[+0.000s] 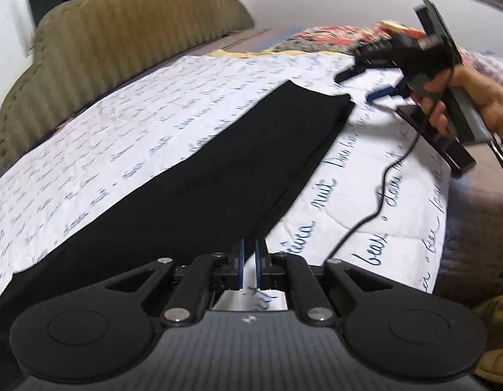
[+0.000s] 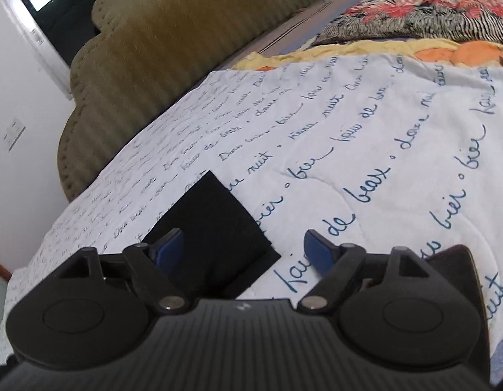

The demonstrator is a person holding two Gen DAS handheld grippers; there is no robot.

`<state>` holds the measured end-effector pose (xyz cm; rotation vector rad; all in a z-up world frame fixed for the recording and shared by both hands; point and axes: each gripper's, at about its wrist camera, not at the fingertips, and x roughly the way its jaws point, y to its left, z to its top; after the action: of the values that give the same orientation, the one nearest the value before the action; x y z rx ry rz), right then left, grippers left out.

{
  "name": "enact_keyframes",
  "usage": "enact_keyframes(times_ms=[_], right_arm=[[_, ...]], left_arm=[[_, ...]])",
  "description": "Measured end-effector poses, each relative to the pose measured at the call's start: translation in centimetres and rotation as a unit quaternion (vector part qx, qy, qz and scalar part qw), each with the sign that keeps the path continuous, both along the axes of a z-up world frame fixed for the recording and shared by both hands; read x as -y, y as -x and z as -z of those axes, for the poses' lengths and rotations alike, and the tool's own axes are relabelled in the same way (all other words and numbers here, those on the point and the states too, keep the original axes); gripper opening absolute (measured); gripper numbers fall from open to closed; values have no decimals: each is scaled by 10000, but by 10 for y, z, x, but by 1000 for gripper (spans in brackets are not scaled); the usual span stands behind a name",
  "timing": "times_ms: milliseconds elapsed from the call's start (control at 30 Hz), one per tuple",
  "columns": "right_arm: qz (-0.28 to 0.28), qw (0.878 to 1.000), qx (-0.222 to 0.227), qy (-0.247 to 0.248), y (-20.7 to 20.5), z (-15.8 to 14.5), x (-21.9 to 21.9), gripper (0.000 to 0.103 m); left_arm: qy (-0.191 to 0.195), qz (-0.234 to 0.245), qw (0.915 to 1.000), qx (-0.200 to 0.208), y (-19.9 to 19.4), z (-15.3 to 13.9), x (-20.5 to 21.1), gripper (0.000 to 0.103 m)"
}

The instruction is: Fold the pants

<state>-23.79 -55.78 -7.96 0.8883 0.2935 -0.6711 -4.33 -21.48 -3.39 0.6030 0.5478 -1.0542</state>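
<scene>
Black pants (image 1: 192, 176) lie flat in a long strip on a white quilt with blue script (image 1: 349, 195). My left gripper (image 1: 249, 260) sits at the near end of the pants by their right edge, its blue pads nearly together with a thin gap that holds no cloth. My right gripper (image 1: 358, 86) hovers open and empty just past the far end of the pants, held by a hand. In the right wrist view the right gripper (image 2: 243, 251) is open over the pants' end (image 2: 212, 228).
A padded olive headboard (image 1: 98, 49) stands behind the bed. Floral and striped bedding (image 2: 430, 9) lies at the far right. A black cable (image 1: 381, 189) trails over the quilt to the right of the pants.
</scene>
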Motion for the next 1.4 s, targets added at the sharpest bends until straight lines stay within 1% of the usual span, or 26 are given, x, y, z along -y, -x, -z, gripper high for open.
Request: enact_keyframes(times_ms=[67, 100, 167, 200, 267, 333, 367, 433, 500, 533, 600, 667, 700, 733, 767, 800, 867, 933, 1000, 1067, 1133, 1233, 1267, 1333, 1367, 1400], right_arm=[[11, 9994, 79, -344, -6, 9, 4, 74], [28, 9982, 198, -558, -7, 15, 5, 67], [61, 9952, 474, -855, -12, 25, 6, 65], [89, 9948, 514, -874, -15, 27, 5, 62], [229, 9946, 492, -886, -21, 32, 7, 50], [438, 9917, 600, -1050, -22, 37, 10, 36], [503, 9907, 662, -1081, -21, 39, 10, 31], [560, 9896, 752, -1094, -20, 43, 9, 17], [571, 9892, 807, -1084, -17, 45, 8, 11], [606, 9894, 804, -1043, -16, 45, 7, 11], [561, 9918, 669, -928, -15, 43, 6, 11], [491, 9964, 235, -655, -17, 35, 1, 19], [566, 9976, -61, -398, -18, 26, -6, 32], [620, 9977, -287, 12, -19, 15, -16, 45], [549, 9956, -504, 576, -24, 2, -31, 49], [340, 9916, -652, 1060, -31, -9, -45, 53], [-267, 9824, -754, 1690, -53, -29, -75, 59], [-1223, 9699, -676, 1995, -86, -44, -107, 77], [-2109, 9473, -664, 2317, -123, -53, -148, 80], [-2832, 9143, -772, 2791, -159, -58, -193, 80], [-3439, 8701, -896, 3414, -191, -64, -241, 80], [-4059, 7919, -1056, 4438, -219, -77, -314, 80], [-4237, 7653, -979, 4746, -223, -84, -336, 80], [-4639, 7258, -680, 5034, -232, -99, -376, 80], [-4855, 7055, -555, 5133, -236, -104, -393, 80], [-5050, 6815, -427, 5279, -238, -106, -412, 80]], left_arm=[[77, -305, 9995, 69, -7, -3, -6, 7], [134, -485, 9987, 108, -11, -6, -10, 7], [273, -806, 9964, 34, -22, -11, -20, 7], [335, -945, 9950, -46, -28, -13, -24, 7], [355, -1185, 9922, -157, -40, -14, -31, 8], [266, -1391, 9899, -108, -47, -12, -35, 8], [217, -1507, 9883, -87, -50, -10, -37, 8], [183, -1695, 9853, -121, -57, -7, -46, 8], [200, -1917, 9811, -200, -65, -3, -59, 8], [196, -2014, 9790, -229, -69, -2, -66, 8], [194, -2244, 9740, -247, -75, -1, -84, 8], [213, -2506, 9676, -237, -82, 0, -104, 8], [226, -2674, 9631, -229, -85, 0, -115, 8], [251, -2845, 9581, -229, -89, -1, -126, 8], [278, -3032, 9522, -243, -93, -1, -137, 9], [300, -3232, 9455, -273, -97, 0, -147, 10], [355, -3592, 9320, -322, -108, 0, -167, 11], [398, -3959, 9168, -342, -120, 0, -186, 11], [398, -4320, 9002, -386, -130, 1, -207, 12], [407, -4632, 8841, -474, -137, 3, -228, 12], [356, -4848, 8719, -589, -142, 6, -249, 12], [518, -5044, 8597, -614, -138, 1, -282, 12], [517, -5185, 8520, -510, -136, -3, -293, 12], [611, -5429, 8367, -385, -134, -8, -316, 12], [749, -5493, 8310, -450, -134, -10, -329, 12], [914, -5560, 8240, -594, -134, -12, -343, 12]])
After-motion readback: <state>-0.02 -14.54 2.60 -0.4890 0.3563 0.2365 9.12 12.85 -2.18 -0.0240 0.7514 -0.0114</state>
